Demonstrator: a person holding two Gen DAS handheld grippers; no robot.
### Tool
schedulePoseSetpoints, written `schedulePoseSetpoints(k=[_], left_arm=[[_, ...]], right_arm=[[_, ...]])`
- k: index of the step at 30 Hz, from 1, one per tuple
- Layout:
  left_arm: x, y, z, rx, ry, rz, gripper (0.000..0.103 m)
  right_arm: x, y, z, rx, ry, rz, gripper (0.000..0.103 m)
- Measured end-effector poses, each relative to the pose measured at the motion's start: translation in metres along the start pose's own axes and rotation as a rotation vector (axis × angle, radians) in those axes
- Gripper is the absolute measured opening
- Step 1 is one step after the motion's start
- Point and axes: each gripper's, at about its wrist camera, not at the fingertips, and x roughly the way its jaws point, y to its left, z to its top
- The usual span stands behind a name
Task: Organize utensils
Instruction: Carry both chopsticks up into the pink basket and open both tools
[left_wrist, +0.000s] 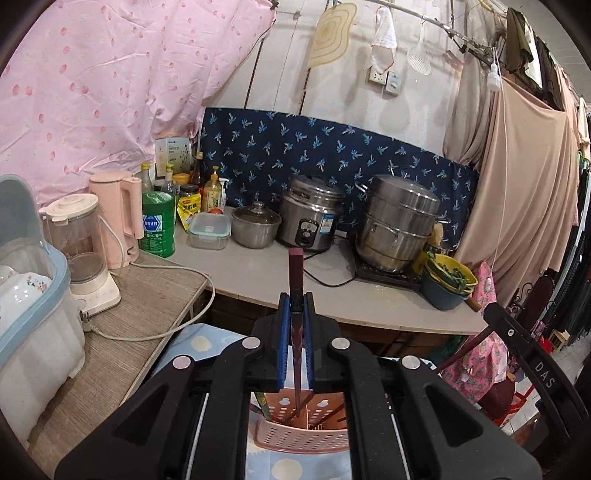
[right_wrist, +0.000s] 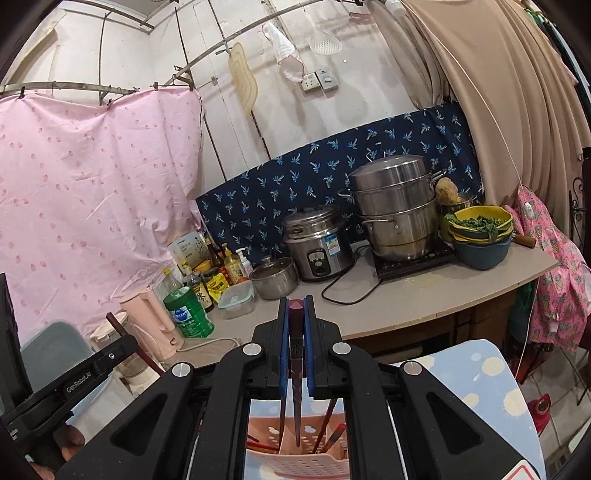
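The left wrist camera sits just behind its own blue-padded fingers (left_wrist: 284, 332) and looks forward over the pink perforated holder (left_wrist: 301, 428) at 6 o'clock toward the kitchen counter (left_wrist: 258, 269), with the rice cooker (left_wrist: 310, 216) near 12 o'clock. The right wrist camera looks the same way from a place more to the right, with a leftward tilt, with the same holder (right_wrist: 299, 454) close at 6 o'clock. Both views share the counter, the rice cooker (right_wrist: 319, 242), the steel steamer pot (left_wrist: 400, 221) and the blue patterned cloth (left_wrist: 332, 147), and the other gripper's black arm enters at 4 o'clock in the left view and at 8 o'clock in the right view.
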Motion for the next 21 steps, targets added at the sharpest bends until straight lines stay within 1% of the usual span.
schedulePoseSetpoints(k=[7, 12, 15, 21], left_arm=[[0.023, 0.006, -0.022, 0.012, 0.056, 0.022, 0.007], [0.032, 0.011, -0.032, 0.012, 0.093, 0.032, 0.007], [0.034, 0.013, -0.036, 0.012, 0.105, 0.037, 0.008], [0.028, 0.010, -0.038, 0.024, 0.094, 0.047, 0.008]], right_arm=[[0.026, -0.005, -0.031, -0.009, 0.088, -0.016, 0.007], [0.039, -0.009, -0.047, -0.011, 0.144, -0.020, 0.007], [0.040, -0.009, -0.051, -0.014, 0.156, -0.022, 0.007], [0.037, -0.010, -0.054, -0.013, 0.160, -0.024, 0.008]])
